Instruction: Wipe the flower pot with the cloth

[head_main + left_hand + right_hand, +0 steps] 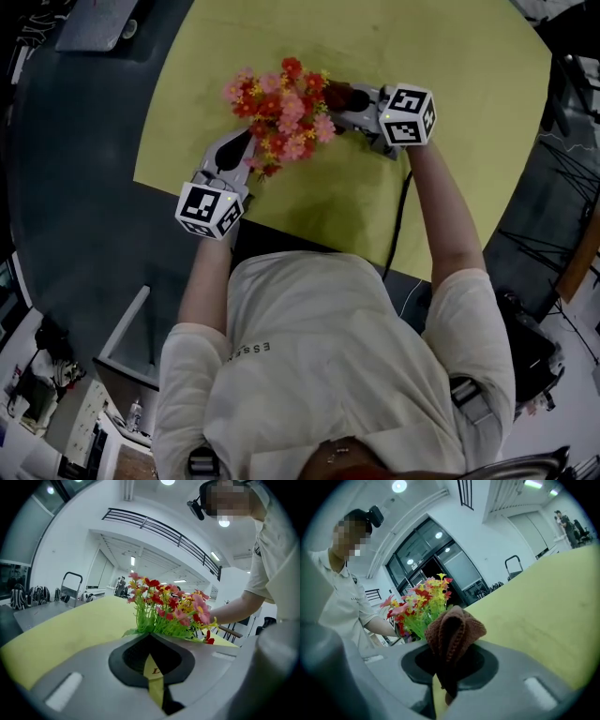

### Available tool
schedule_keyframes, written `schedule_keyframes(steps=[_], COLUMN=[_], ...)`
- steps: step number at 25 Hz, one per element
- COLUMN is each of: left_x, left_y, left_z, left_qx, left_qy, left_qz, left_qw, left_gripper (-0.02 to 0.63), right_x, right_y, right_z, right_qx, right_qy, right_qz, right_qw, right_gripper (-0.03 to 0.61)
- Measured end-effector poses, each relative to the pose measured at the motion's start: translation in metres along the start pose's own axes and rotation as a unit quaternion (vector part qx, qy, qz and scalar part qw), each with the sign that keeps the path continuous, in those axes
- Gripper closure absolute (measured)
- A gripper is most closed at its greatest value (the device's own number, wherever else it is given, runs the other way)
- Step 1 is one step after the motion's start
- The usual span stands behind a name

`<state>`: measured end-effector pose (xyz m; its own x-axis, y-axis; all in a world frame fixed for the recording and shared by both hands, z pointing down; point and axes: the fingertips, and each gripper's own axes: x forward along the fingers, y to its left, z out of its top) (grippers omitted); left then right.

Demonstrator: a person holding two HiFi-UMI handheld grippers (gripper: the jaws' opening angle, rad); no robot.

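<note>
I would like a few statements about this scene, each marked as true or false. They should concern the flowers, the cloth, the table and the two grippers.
1. The right gripper holds a brown knitted cloth. True.
2. The left gripper is wide open. False: it is shut.
3. The bunch of red, pink and yellow flowers has green stems. True.
4. The flowers stand on a blue table top. False: the table top is yellow-green.
5. Both grippers are on the same side of the flowers. False: in the head view the left gripper is at their left and the right gripper at their right.
</note>
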<state>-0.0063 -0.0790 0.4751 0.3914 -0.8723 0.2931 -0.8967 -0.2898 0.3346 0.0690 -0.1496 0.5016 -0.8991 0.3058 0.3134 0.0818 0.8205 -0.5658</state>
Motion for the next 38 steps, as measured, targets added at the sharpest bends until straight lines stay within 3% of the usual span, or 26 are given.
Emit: schedule_keyframes(steps=[6, 10, 15, 21, 26, 33, 38], left_x=[0.001, -0.003, -0.019, -0.04, -0.056, -0.067, -0.09], left_y=[-0.001, -0.001, 0.006, 0.014, 0.036, 0.05, 0.07], left_z=[-0.003, -0.003, 0.019, 0.039, 0.047, 0.06, 0.063], left_qx=[0.002, 0.005, 0.013, 0.019, 0.029, 0.062, 0.079], left_qy=[-0.001, 0.0, -0.039, -0.06, -0.054, -0.026, -0.005], left_qz=[0.0, 0.007, 0.029, 0.008, -0.045, -0.158, -0.224], left_qw=[1.0, 1.0, 0.9987, 0.998, 0.9971, 0.9852, 0.9715], left_gripper=[0.601, 0.586, 0.569, 0.569, 0.569, 0.569, 0.57], right_x=[-0.016, -0.031, -0.057, -0.068, -0.045, -0.02, 0.031], right_y=[0.016, 0.017, 0.037, 0.082, 0.101, 0.14, 0.171], right_z=[-0.025, -0.026, -0.028, -0.03, -0.015, -0.024, -0.028], right_qx=[-0.03, -0.053, -0.066, -0.044, -0.043, 0.016, 0.036], right_qy=[0.024, 0.003, -0.047, -0.11, -0.141, -0.204, -0.209], right_qz=[-0.048, -0.158, -0.297, -0.395, -0.435, -0.537, -0.58], right_qw=[0.998, 0.986, 0.951, 0.911, 0.888, 0.819, 0.786], right_gripper=[0.523, 0.523, 0.523, 0.523, 0.523, 0.523, 0.523])
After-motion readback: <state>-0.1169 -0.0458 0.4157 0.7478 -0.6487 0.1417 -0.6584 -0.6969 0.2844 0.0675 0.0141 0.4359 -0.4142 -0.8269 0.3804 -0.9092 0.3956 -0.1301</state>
